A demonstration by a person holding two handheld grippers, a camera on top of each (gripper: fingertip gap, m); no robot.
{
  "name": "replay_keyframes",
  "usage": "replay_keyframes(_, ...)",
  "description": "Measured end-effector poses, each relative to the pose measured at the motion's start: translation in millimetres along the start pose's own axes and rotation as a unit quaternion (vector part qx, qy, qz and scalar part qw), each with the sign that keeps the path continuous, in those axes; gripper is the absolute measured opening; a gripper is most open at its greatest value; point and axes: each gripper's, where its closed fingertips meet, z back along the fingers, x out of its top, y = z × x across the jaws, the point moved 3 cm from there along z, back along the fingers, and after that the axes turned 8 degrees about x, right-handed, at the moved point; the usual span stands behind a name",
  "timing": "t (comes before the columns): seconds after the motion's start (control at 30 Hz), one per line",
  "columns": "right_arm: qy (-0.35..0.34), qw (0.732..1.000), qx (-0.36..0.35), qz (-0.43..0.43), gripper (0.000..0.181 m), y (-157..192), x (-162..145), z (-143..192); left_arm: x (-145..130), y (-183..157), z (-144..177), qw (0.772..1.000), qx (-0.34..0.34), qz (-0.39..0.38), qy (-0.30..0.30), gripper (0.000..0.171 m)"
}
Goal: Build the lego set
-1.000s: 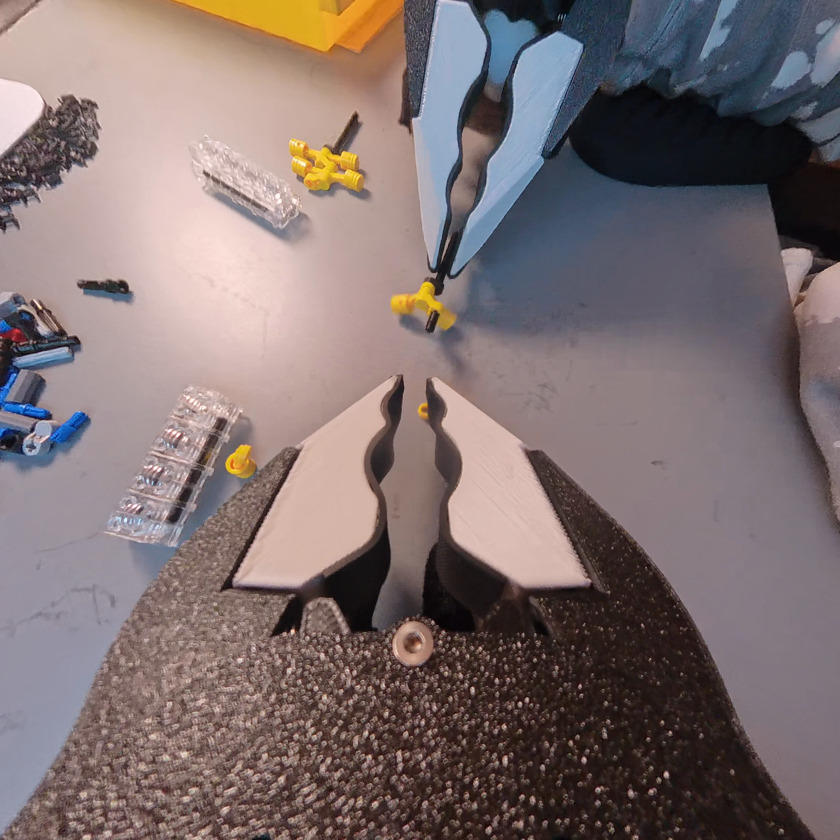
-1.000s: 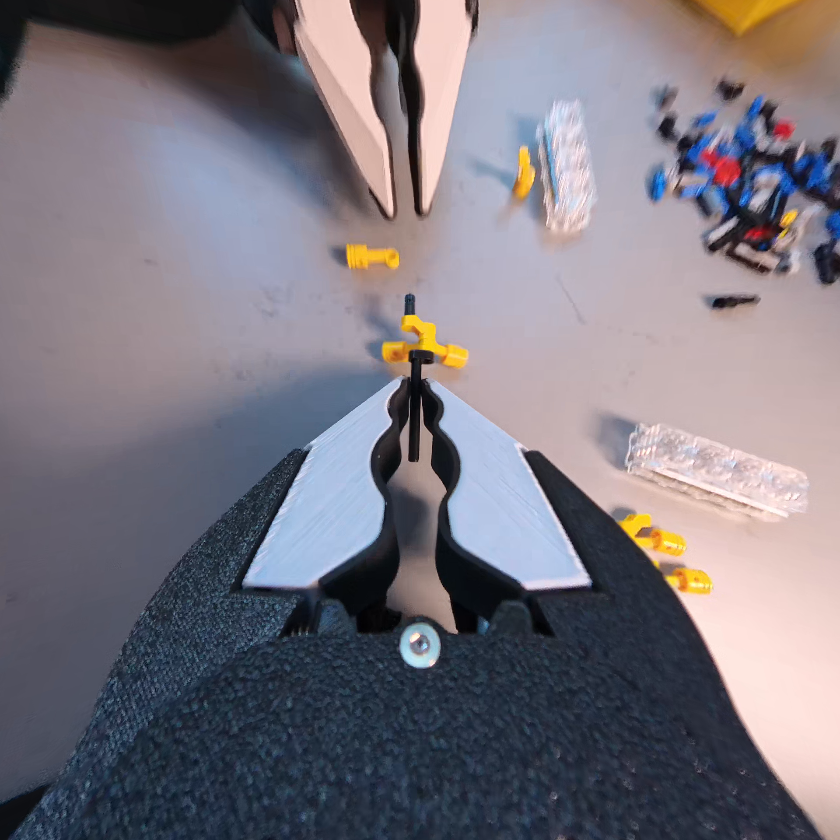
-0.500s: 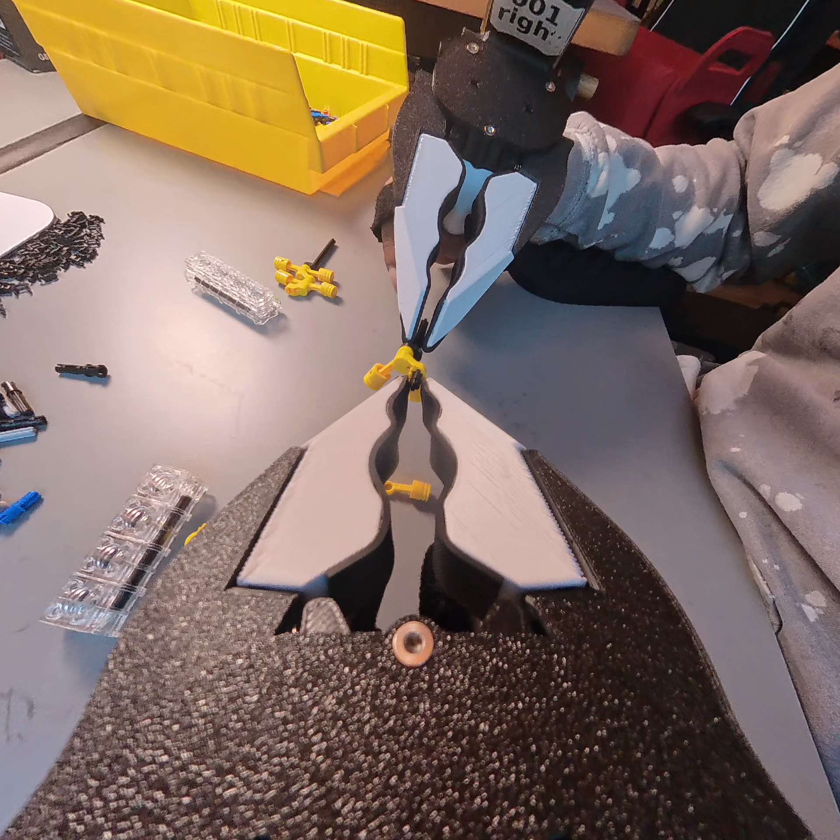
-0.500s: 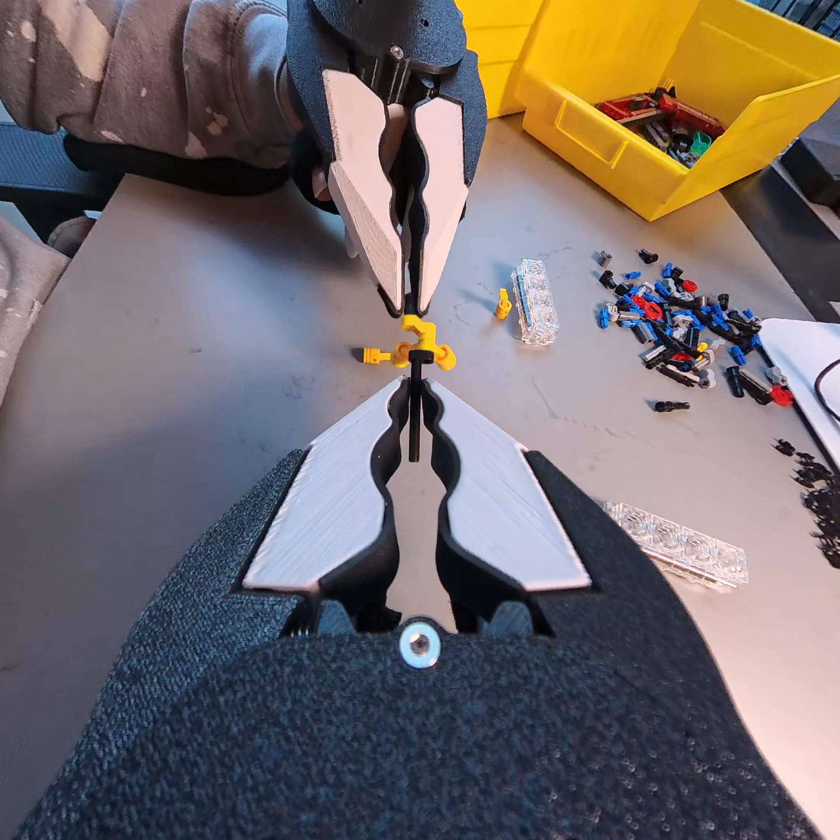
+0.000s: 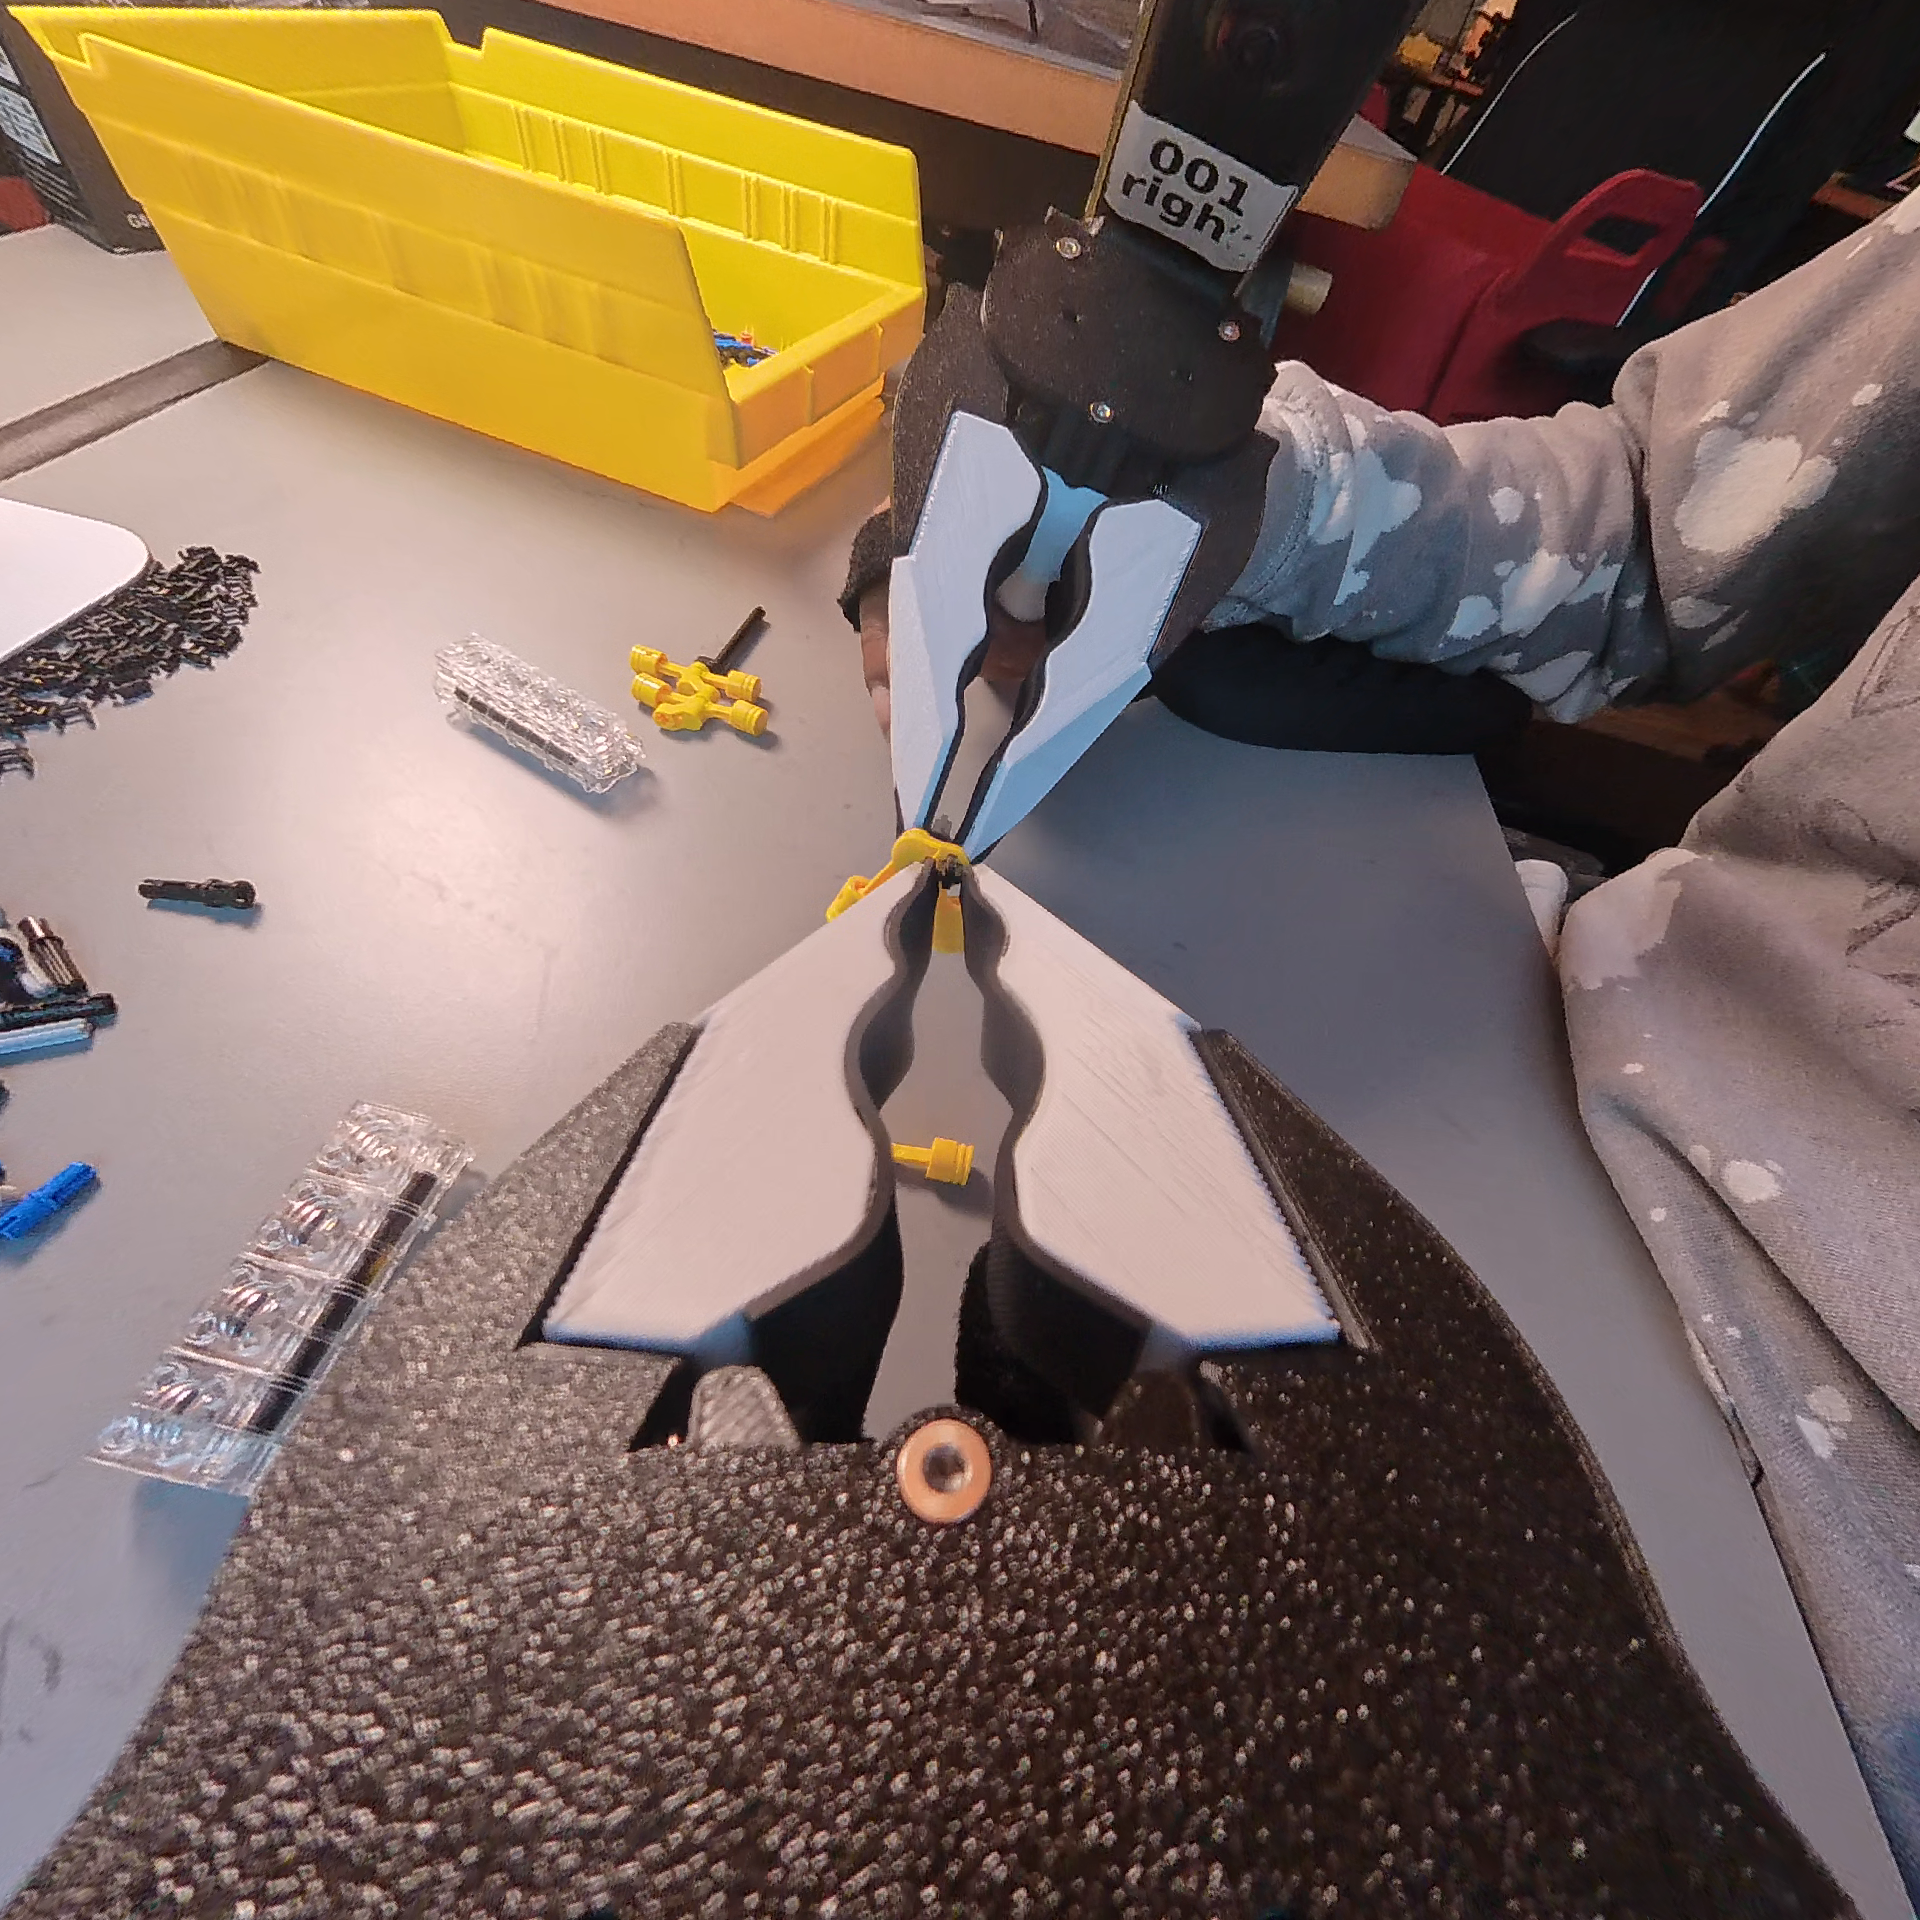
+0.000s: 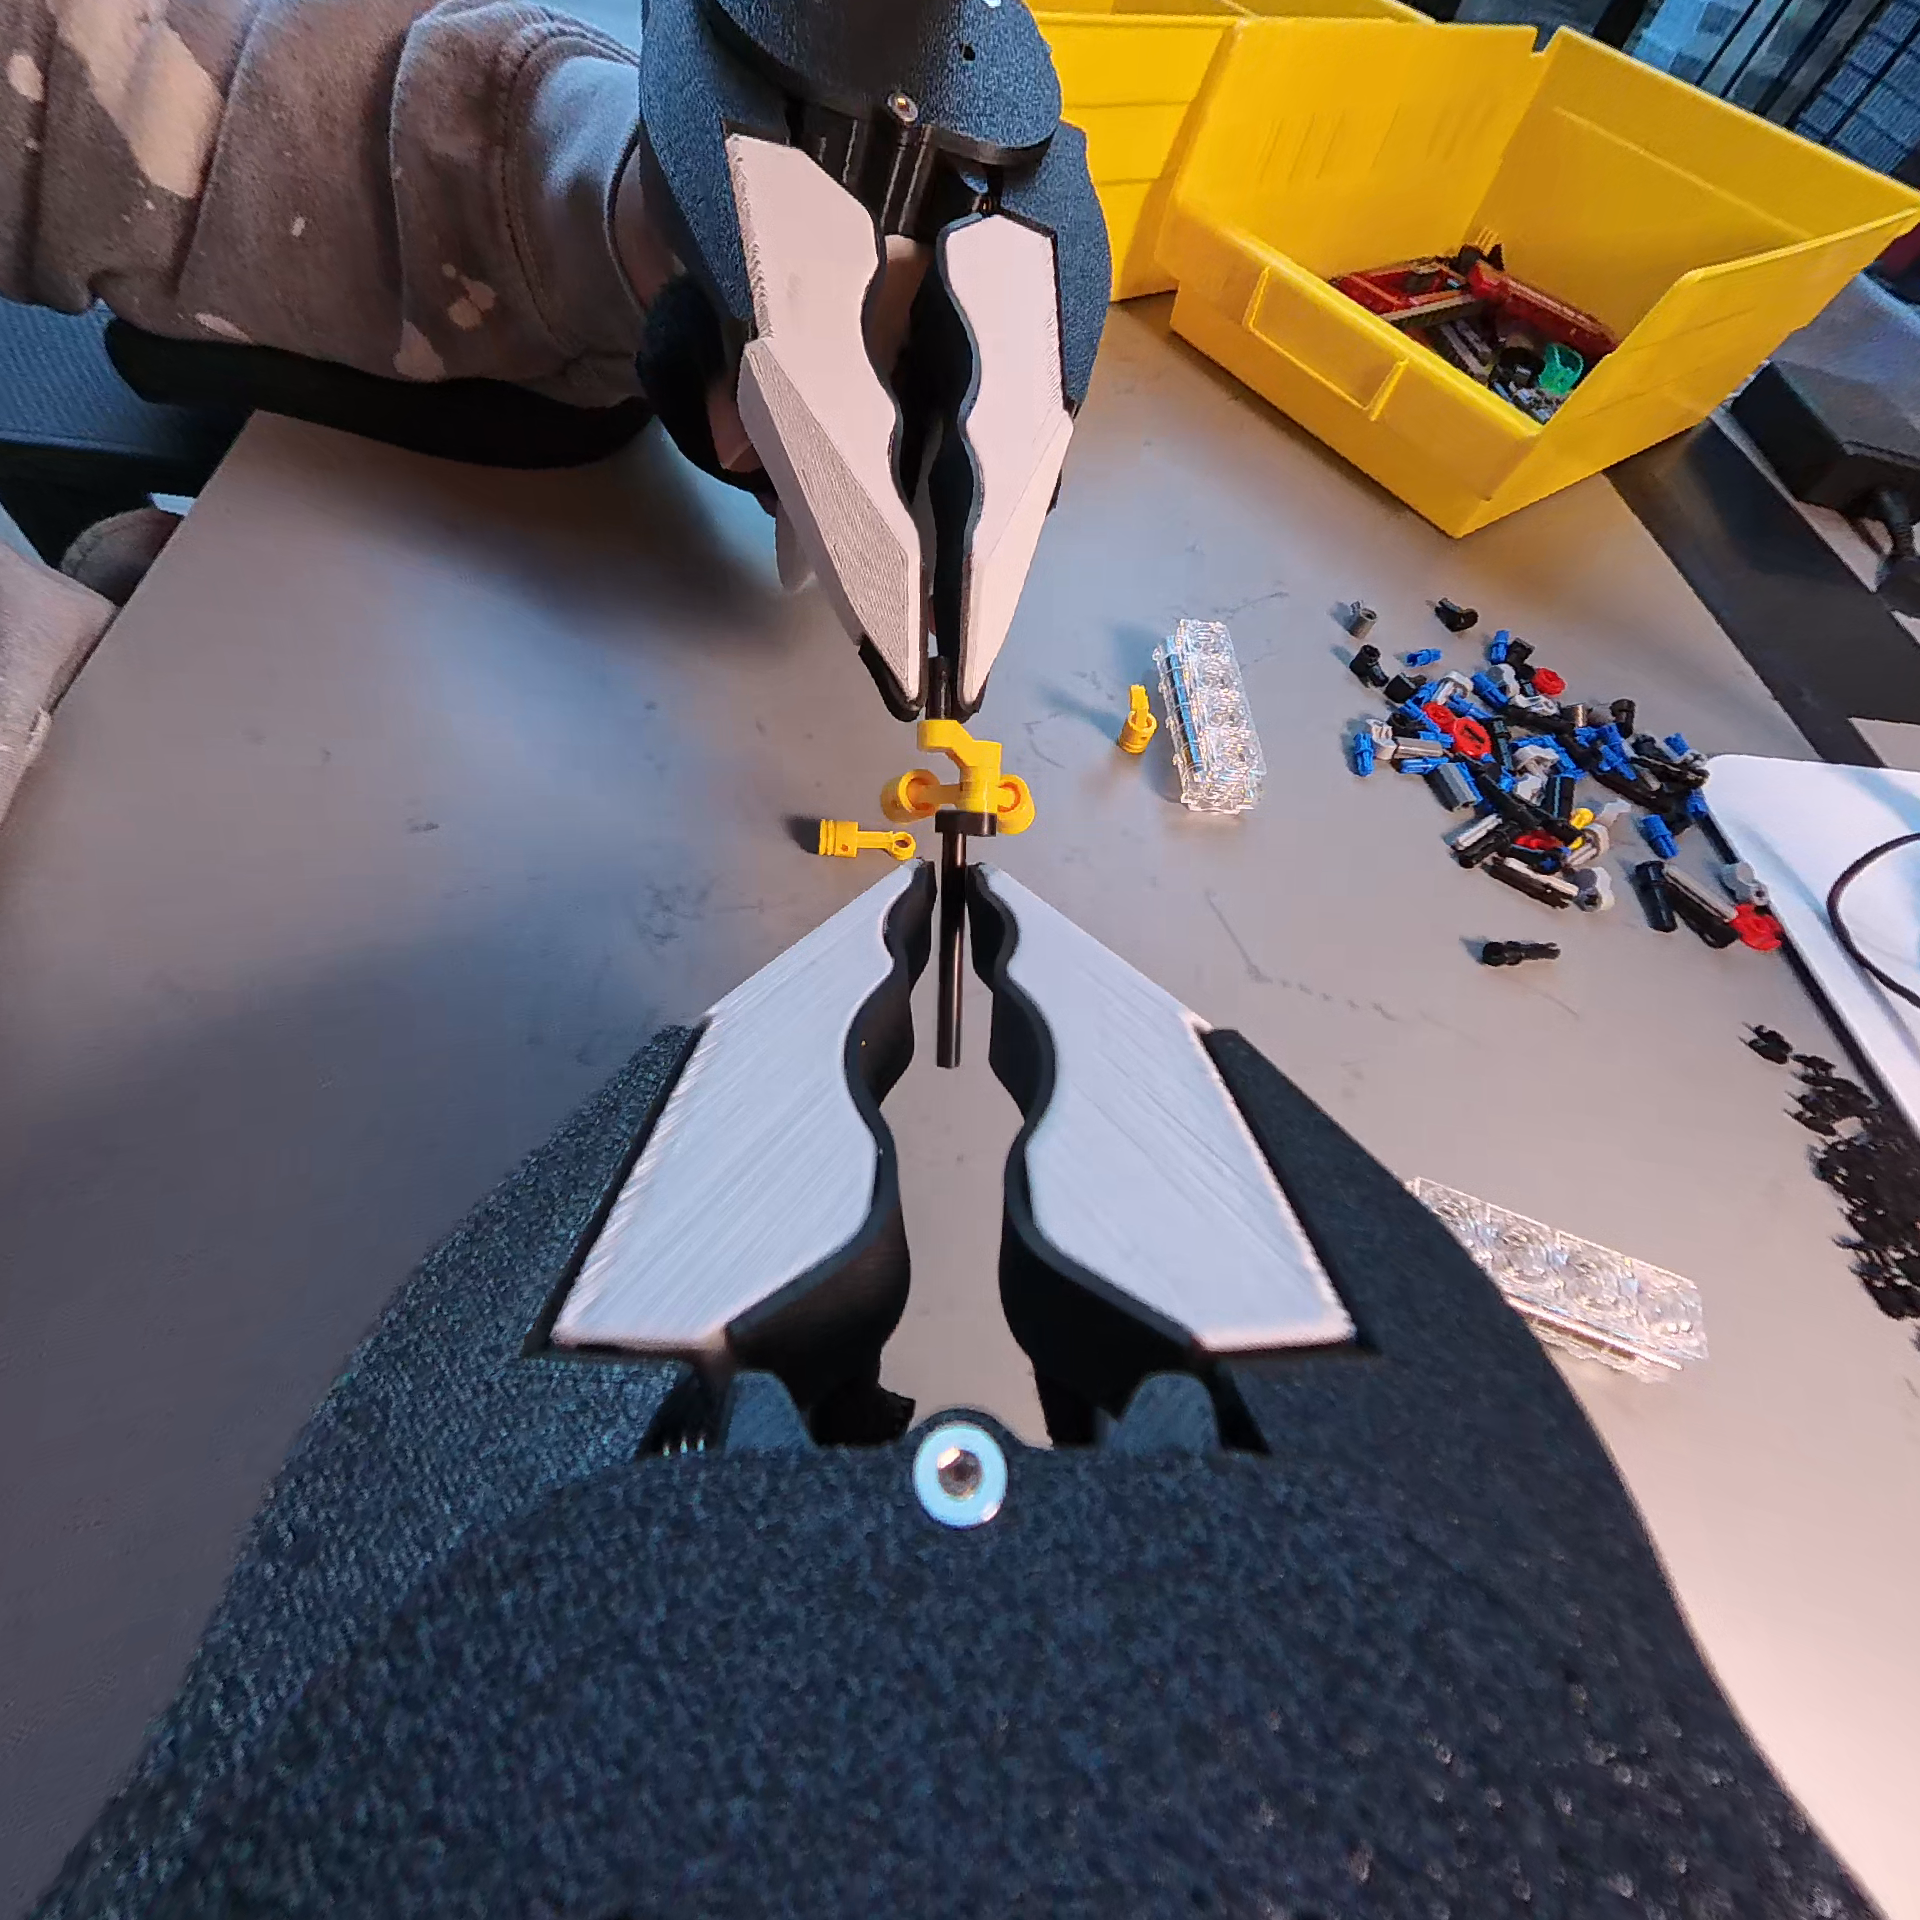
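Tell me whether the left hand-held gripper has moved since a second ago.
Yes. The left hand-held gripper rose off the table and closed in on the black axle, past the loose yellow piston.

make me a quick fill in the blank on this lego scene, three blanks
1. The right gripper is shut on a thin ___ axle.
2. The connector pieces on that axle are ___.
3. The bin holding spare parts is ___.

Missing words: black; yellow; yellow
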Motion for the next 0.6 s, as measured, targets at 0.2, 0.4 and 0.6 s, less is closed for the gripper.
replay_keyframes(0.2,0.000,1.000,-0.007,0.000,0.005,-1.8,1.2,0.1,1.8,1.0,0.7,1.000,0.000,0.005,-0.006,0.004)
replay_keyframes(0.4,-0.012,1.000,-0.007,-0.009,0.005,-4.2,3.1,3.7,3.0,2.7,0.4,1.000,0.001,0.016,-0.012,0.004)
replay_keyframes(0.6,-0.020,1.000,-0.010,-0.007,0.005,-5.2,3.2,5.9,5.1,2.8,1.1,1.000,0.008,0.006,-0.019,0.004)
